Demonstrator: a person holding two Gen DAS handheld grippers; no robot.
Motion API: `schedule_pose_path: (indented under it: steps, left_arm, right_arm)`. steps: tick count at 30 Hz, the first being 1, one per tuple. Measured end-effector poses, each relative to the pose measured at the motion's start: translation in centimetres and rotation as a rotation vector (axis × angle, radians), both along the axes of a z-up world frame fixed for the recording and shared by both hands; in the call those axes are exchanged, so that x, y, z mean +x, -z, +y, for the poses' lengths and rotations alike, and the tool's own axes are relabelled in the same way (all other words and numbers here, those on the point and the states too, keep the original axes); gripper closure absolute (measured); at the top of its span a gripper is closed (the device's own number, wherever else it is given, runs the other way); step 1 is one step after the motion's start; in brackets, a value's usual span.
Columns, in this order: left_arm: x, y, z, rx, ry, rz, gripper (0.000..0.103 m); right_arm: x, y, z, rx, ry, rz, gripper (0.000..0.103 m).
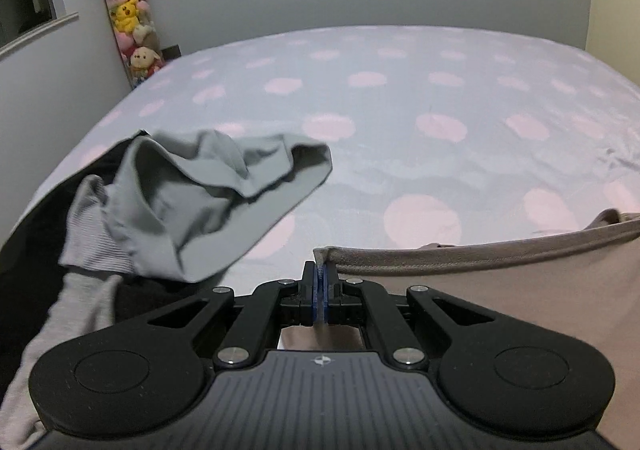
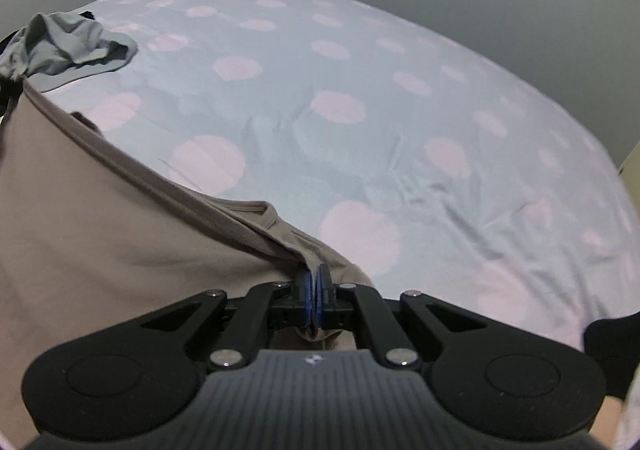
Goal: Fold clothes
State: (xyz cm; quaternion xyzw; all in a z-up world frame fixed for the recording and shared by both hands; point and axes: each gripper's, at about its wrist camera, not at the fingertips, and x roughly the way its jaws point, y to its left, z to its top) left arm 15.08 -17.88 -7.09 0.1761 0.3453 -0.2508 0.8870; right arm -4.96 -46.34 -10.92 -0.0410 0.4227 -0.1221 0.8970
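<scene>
Beige garment [image 1: 500, 290] fabric is pinched along its hemmed edge between the closed blue pads of the left gripper [image 1: 321, 282] and, at another point on the same edge, of the right gripper [image 2: 314, 290], so that it is held stretched above the near part of the bed [image 1: 400, 110]. Beyond it, a dotted lilac sheet is seen, with a crumpled grey garment [image 1: 192, 202] lying on a pile of dark clothes [image 1: 36, 234] at the left. Plush toys [image 1: 128, 18] are stacked in the far corner.

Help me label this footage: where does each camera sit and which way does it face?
Left wrist: on the left claw, facing over the bed; shut on the beige shirt.
Right wrist: on the right claw, facing over the bed; shut on the same shirt.
Shared: shirt, bed, grey garment, toys.
</scene>
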Motion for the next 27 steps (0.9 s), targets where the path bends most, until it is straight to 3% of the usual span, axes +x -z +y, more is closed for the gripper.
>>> schedule_pose_path:
  steps: [6, 9, 11, 16, 19, 21, 25, 27]
  left_arm:
    - [0.7, 2.2, -0.5, 0.009, -0.008, 0.029, 0.102]
    - [0.9, 2.7, -0.3, 0.025, -0.022, 0.053, 0.098]
    - [0.8, 2.3, 0.1, 0.018, -0.044, 0.066, 0.096]
    - [-0.3, 0.1, 1.8, -0.053, -0.09, 0.08, 0.06]
    - [-1.1, -0.8, 3.0, -0.086, -0.119, 0.097, 0.06]
    - [-1.7, -0.9, 3.9, -0.102, -0.142, 0.122, 0.06]
    - [-2.9, -0.7, 5.6, -0.107, -0.19, 0.165, 0.06]
    - [-3.5, -0.6, 6.4, -0.111, -0.214, 0.186, 0.06]
  right_arm:
    - [1.0, 2.4, -1.3, 0.065, 0.052, 0.002, 0.097]
    - [1.1, 2.5, -2.3, 0.128, 0.098, -0.013, 0.084]
    - [0.9, 2.0, -3.4, 0.194, 0.157, -0.033, 0.069]
    - [-1.0, 0.1, -6.9, 0.437, 0.348, -0.119, 0.042]
    - [-2.2, -1.0, -8.1, 0.532, 0.42, -0.151, 0.041]
    - [-2.9, -1.8, -7.9, 0.525, 0.431, -0.158, 0.042]
    - [-4.2, -2.3, -6.5, 0.494, 0.426, -0.137, 0.056]
    - [-5.1, -2.0, -5.6, 0.503, 0.43, -0.118, 0.056]
